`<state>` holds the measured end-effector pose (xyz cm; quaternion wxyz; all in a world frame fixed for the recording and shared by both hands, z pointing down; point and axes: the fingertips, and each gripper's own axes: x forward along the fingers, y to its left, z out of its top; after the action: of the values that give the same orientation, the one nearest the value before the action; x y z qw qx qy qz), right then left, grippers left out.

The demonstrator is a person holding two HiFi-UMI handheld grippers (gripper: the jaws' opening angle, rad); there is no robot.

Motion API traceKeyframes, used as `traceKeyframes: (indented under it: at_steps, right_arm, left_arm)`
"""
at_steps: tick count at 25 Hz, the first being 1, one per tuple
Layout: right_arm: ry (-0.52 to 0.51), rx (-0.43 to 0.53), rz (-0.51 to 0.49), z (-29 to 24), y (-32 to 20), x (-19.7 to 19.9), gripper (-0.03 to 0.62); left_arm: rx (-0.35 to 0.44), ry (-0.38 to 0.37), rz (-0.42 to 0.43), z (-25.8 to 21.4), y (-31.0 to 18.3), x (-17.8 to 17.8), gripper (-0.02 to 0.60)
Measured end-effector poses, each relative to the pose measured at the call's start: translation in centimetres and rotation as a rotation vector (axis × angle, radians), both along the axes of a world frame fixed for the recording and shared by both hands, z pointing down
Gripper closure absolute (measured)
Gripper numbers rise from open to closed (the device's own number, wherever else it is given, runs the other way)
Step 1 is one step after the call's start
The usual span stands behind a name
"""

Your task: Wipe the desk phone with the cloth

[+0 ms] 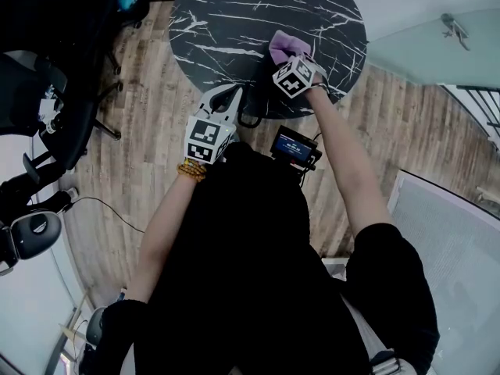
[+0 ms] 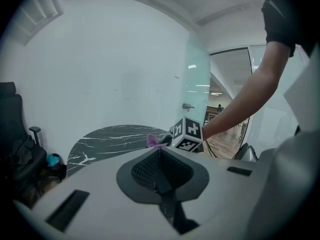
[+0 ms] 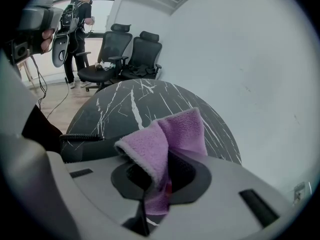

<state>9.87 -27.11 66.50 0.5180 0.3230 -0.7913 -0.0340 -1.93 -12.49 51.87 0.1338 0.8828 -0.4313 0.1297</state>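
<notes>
The cloth [image 3: 170, 134] is a lilac, fleecy microfibre piece, folded over on itself so a thick rounded edge juts toward 9 o'clock and a flatter flap stands up toward 12. Its lower end runs down between the jaws of the right gripper [image 3: 159, 175], which are pinched tight on it. In the head view the cloth hangs over the round black surface [image 1: 226, 22], a little off its middle toward 5 o'clock. The surface is marbled with thin white veins.

In the right gripper view a coiled black cord [image 3: 82, 137] lies at 9 o'clock from the cloth, with a dark body under it. Most of that body is hidden behind the gripper, so I cannot tell whether it is the desk phone.

The left gripper [image 2: 159, 156] is held off the surface's near edge, at 7 o'clock from the right one. Its jaws are closed together with nothing between them.

Each gripper's cube carries black-and-white square patterns, not words. A small screen [image 1: 295, 145] at the person's chest glows blue, and its text is too small to read.

Black office chairs [image 3: 137, 54] stand on the wooden floor [image 1: 148, 131] past the surface at 11 o'clock, beside a standing person [image 3: 80, 14].
</notes>
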Motion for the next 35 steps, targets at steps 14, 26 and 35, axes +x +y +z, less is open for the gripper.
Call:
traceKeyframes:
  at_steps: [14, 26, 35]
  right_arm:
    - [-0.035, -0.009, 0.036, 0.4, 1.0, -0.2, 0.534]
    - [-0.046, -0.035, 0.036, 1.1, 2.9, -0.7, 0.536]
    - [-0.045, -0.046, 0.016, 1.9, 4.3, -0.8, 0.535]
  left_arm:
    - [0.002, 0.001, 0.010, 0.0, -0.3, 0.3, 0.566]
    - [0.007, 0.003, 0.024, -0.1, 0.0, 1.0, 0.566]
    - [0.003, -0.002, 0.026, 0.1, 0.5, 1.2, 0.566]
